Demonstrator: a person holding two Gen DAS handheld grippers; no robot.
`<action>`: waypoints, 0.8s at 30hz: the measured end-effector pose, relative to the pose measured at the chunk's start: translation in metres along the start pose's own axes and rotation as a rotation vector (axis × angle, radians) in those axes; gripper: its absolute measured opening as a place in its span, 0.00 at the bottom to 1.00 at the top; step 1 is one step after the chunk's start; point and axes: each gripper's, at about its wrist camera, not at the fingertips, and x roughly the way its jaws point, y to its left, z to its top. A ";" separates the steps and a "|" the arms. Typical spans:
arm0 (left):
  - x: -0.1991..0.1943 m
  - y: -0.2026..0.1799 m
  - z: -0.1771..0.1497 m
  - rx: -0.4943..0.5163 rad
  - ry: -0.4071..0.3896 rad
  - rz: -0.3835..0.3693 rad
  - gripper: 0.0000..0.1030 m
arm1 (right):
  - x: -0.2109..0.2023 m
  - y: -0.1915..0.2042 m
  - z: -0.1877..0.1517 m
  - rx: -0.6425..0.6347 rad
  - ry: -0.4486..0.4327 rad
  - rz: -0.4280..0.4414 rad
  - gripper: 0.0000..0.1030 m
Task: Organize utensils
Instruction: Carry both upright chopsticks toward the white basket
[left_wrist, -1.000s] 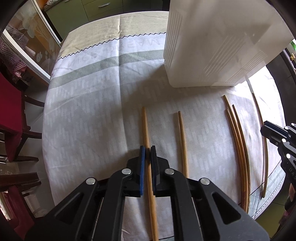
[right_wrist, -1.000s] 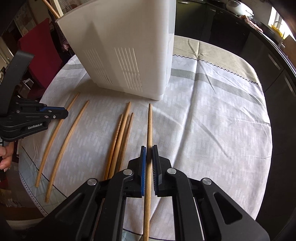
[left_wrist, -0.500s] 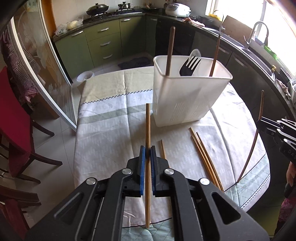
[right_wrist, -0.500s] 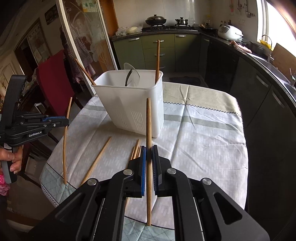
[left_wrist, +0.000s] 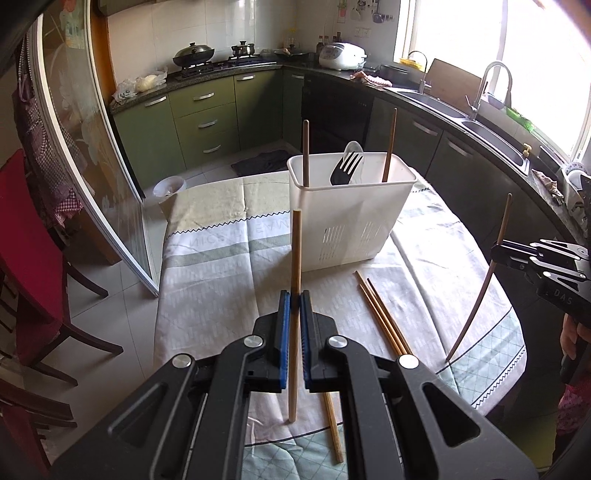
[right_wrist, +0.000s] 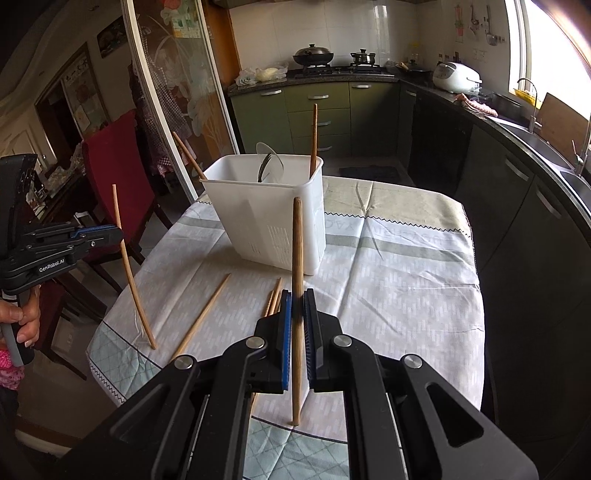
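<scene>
Chopsticks in both claws, each clamped mid-shaft and standing near-vertical above the cloth.

- Left gripper (left_wrist: 294, 303) is closed on a light chopstick (left_wrist: 295, 258). Long axis runs up-down, top end at about bin-wall height in the left wrist view, bottom end hanging clear over the near table edge.
- Right gripper (right_wrist: 297, 301) is closed on a darker chopstick (right_wrist: 296, 251), same pose, slight lean.
- White utensil bin (left_wrist: 354, 221) sits far-centre on the table (left_wrist: 207, 295), straight ahead of both claws. It already holds two upright sticks, a black fork (left_wrist: 345, 170) and what looks like a clear spoon behind the fork.
- Loose chopsticks (left_wrist: 380, 314) lie flat on the cloth between the claws and the bin; one more single (right_wrist: 203, 314) lies near-left in the right wrist view.

Key relation: bin opening is ahead of and above the lower stick ends, so each stick likely needs to rise further before travelling forward, then drop tip-first. Axis is already aligned with the bin's opening, so no re-orient needed.

From the left claw the bin sits slightly right of centre; from the right claw, slightly left. Neither looks clearly nearer, can't rank them.

Risk: bottom tip clipping the near rim and tipping the light plastic bin.
</scene>
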 end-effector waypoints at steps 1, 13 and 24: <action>0.000 0.000 0.000 0.000 -0.003 -0.001 0.05 | -0.001 0.001 -0.001 -0.002 -0.001 0.002 0.07; -0.014 0.004 -0.013 -0.013 -0.043 -0.028 0.05 | -0.004 0.005 -0.005 -0.014 0.000 0.010 0.07; -0.022 0.008 -0.013 -0.026 -0.065 -0.039 0.05 | -0.005 0.011 -0.002 -0.023 -0.001 0.018 0.07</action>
